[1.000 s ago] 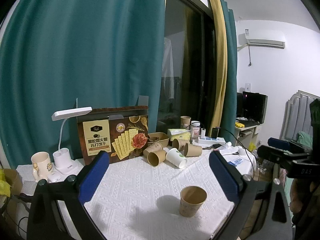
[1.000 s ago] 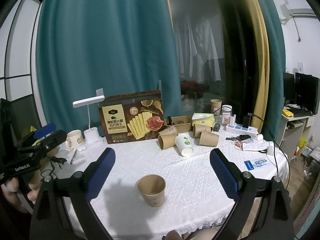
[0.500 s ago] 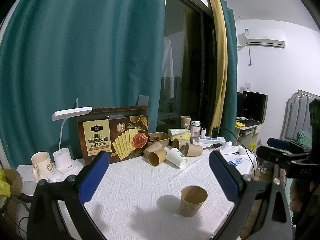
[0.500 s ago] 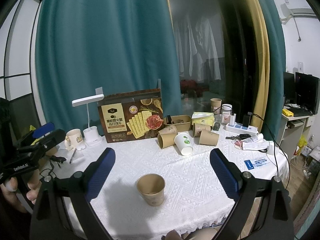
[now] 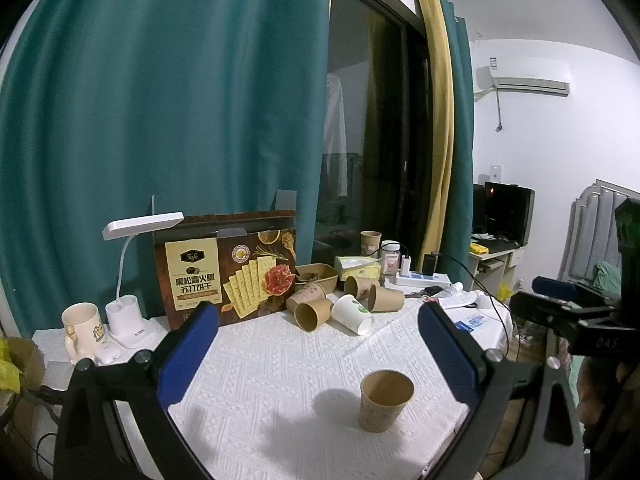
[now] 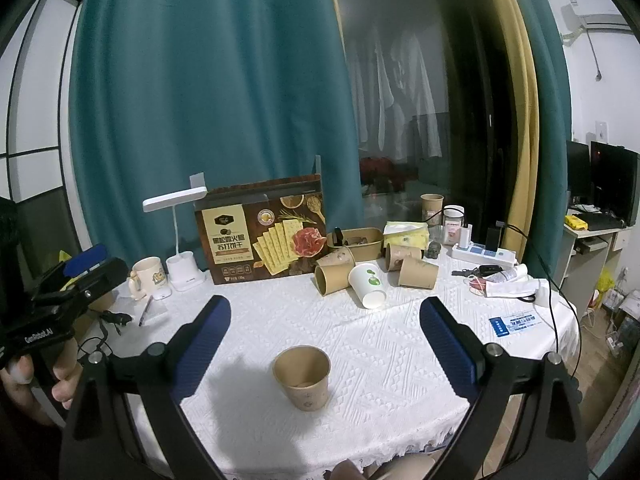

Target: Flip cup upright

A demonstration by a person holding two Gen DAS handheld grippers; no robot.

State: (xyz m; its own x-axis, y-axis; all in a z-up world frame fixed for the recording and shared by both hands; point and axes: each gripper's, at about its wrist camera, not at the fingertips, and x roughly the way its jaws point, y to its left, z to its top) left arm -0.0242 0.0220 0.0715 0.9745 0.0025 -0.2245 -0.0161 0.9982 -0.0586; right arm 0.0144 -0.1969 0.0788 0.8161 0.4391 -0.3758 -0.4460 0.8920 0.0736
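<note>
Nothing much has shifted since a second ago: both claws hang back, cup already standing.

Between the earlier pictures and now I see only a slight drift of view; the brown paper cup point(image 6: 302, 377) sits upright, mouth up, on the white worktop point(image 6: 400, 352), near its front edge and well apart from the pile of tipped cups point(image 6: 368, 274) by the cracker box point(image 6: 260, 234). My right claw point(image 6: 324, 344) is spread wide and empty, the cup lying below and between its blue pads without touching them; my left claw point(image 5: 318, 352) is likewise apart and holds nothing. I judge the flip done for this cup.
</note>
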